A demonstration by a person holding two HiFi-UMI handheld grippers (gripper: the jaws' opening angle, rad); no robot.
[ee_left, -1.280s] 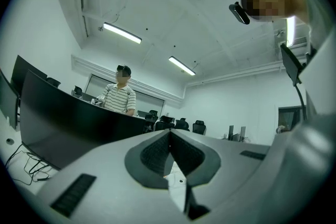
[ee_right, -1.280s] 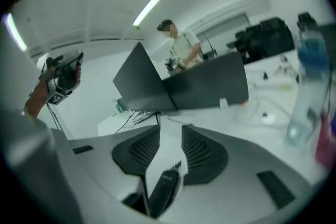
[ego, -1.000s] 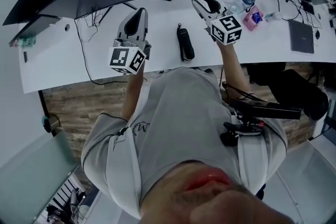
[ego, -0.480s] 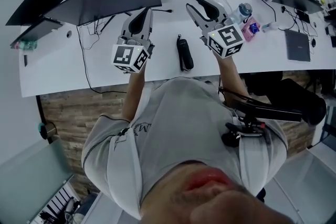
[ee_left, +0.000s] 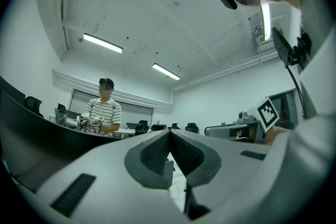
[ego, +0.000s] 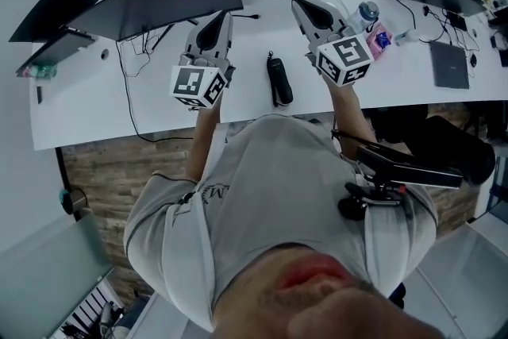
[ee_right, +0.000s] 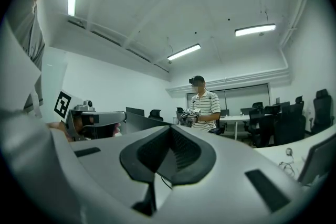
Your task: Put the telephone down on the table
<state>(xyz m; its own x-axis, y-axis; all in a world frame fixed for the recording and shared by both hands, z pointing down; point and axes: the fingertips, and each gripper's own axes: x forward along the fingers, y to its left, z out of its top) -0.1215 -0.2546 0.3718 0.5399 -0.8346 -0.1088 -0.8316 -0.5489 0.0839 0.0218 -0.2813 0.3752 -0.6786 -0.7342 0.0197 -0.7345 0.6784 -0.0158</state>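
We found the telephone, a black handset, lying flat on the white worktop. It lay between the two tongs and touched neither.

The left tongs were held over the worktop to the telephone's left. The left gripper view showed these tongs closed tip to tip with nothing between the jaws. The right tongs were held to the telephone's right. The right gripper view showed them likewise fully closed and empty.

Just beyond the right tongs stood a clear bottle; we could not determine its contents. A pink packet lay beside it.

The print on the person's shirt was too small to read.
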